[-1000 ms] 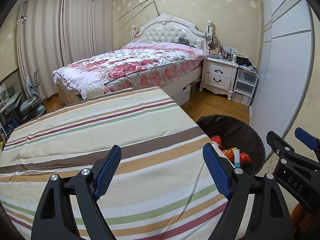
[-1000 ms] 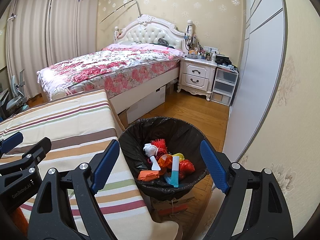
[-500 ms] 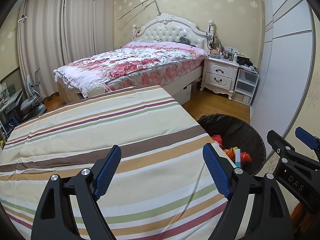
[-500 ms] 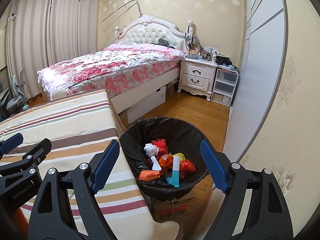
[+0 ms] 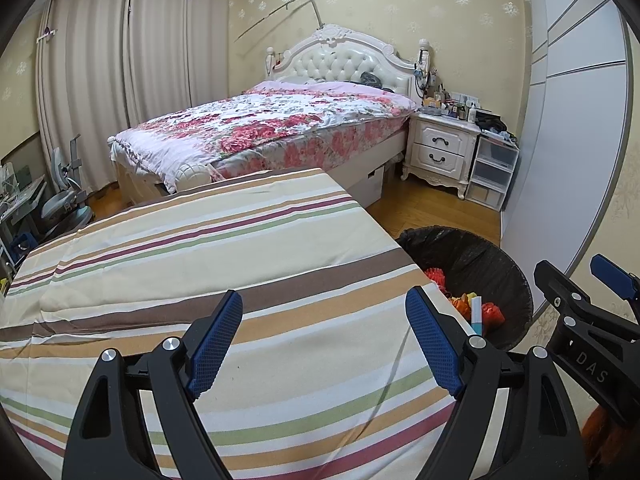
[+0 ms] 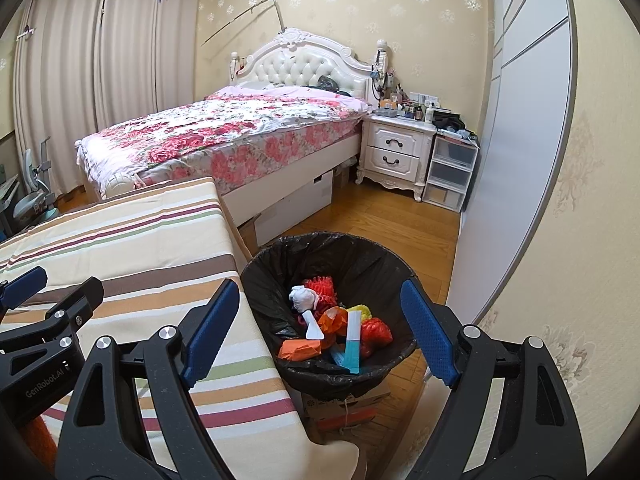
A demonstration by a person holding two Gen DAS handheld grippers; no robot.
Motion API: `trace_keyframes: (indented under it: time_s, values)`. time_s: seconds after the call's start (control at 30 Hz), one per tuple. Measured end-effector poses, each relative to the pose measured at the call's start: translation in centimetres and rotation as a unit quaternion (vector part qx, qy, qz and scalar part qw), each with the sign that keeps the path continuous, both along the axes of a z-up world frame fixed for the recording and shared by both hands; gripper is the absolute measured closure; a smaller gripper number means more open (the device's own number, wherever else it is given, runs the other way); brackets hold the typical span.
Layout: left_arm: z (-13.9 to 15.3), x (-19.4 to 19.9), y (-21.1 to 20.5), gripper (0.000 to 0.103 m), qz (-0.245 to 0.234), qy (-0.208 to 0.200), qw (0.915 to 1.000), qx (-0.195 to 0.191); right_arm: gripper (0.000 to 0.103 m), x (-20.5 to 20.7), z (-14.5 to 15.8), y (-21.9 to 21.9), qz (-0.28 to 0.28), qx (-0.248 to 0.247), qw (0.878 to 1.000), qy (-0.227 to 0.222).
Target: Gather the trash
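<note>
Floral-quilted bed [image 5: 280, 128] at back. Striped-cloth surface [image 5: 200, 256] in front, bare. Black-bagged round trash bin [image 6: 360, 256] just beside the surface's right edge, holding mixed trash [image 6: 340, 328]: red and orange wrappers, white crumpled piece, white scoop, blue-white strip. Left tongs [image 5: 324, 340] wide open over the surface, holding nothing. Right tongs [image 6: 320, 332] wide open above the bin, empty, touching nothing.

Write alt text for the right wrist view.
The open right gripper hangs over a black-lined trash bin holding colourful trash, beside a striped table. A floral bed and white nightstand stand behind.
</note>
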State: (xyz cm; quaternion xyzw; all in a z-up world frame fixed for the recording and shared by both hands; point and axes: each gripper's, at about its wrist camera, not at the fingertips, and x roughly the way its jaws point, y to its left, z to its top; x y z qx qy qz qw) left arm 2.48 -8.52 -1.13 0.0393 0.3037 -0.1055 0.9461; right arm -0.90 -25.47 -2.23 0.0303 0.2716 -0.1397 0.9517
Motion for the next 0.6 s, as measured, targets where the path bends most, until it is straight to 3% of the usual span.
trace_keyframes:
  time_s: [0.6]
  values:
    - [-0.16, 0.02, 0.18, 0.022, 0.001, -0.001, 1.0000, 0.000, 0.022, 0.07, -0.20, 0.33, 0.001, -0.001, 1.000, 0.001]
